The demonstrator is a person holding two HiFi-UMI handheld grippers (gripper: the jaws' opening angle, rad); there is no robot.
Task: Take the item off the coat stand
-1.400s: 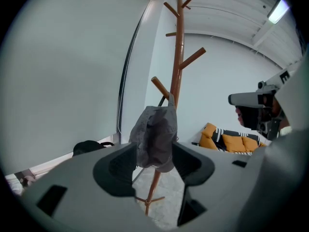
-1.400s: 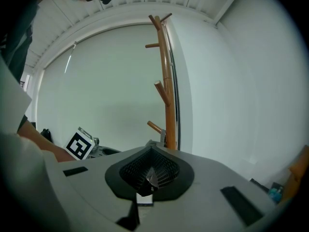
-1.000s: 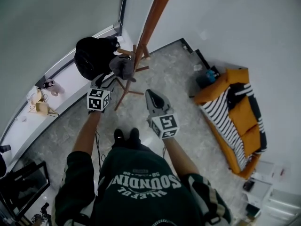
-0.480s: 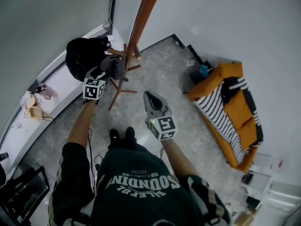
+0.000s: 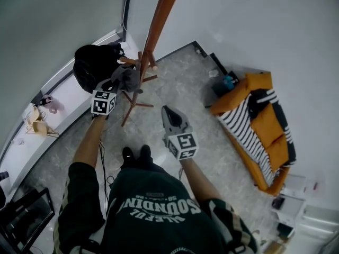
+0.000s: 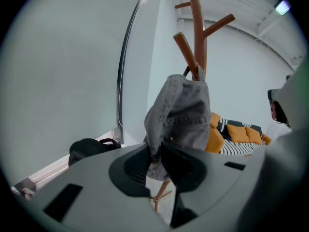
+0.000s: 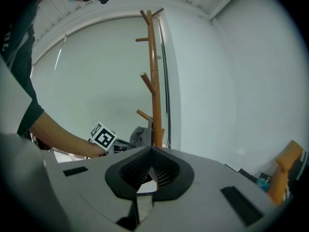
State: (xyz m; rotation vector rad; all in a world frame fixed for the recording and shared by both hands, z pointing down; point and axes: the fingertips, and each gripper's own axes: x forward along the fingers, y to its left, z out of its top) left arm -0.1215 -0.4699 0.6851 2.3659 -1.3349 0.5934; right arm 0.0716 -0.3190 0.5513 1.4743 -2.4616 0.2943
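Observation:
A wooden coat stand (image 5: 153, 30) rises in the room's corner. A grey denim cap (image 5: 127, 77) hangs on one of its low pegs. In the left gripper view the cap (image 6: 181, 115) droops from the peg of the stand (image 6: 195, 37), and its lower edge sits between the jaws. My left gripper (image 5: 114, 83) is closing, and its pads pinch that fabric edge (image 6: 155, 153). My right gripper (image 5: 168, 112) hovers apart, nearer the person, shut with nothing in it (image 7: 151, 153). From there I see the stand (image 7: 153, 81) and the cap (image 7: 141, 135) ahead.
A black backpack (image 5: 95, 62) hangs or rests just left of the stand, close to my left gripper. A white window ledge (image 5: 58, 97) with small items runs along the left. An orange sofa (image 5: 259, 126) with striped cushions stands at the right wall.
My left gripper has come up to the grey cap, and its jaws have drawn in on the cap's edge. The right gripper has stayed about where it was.

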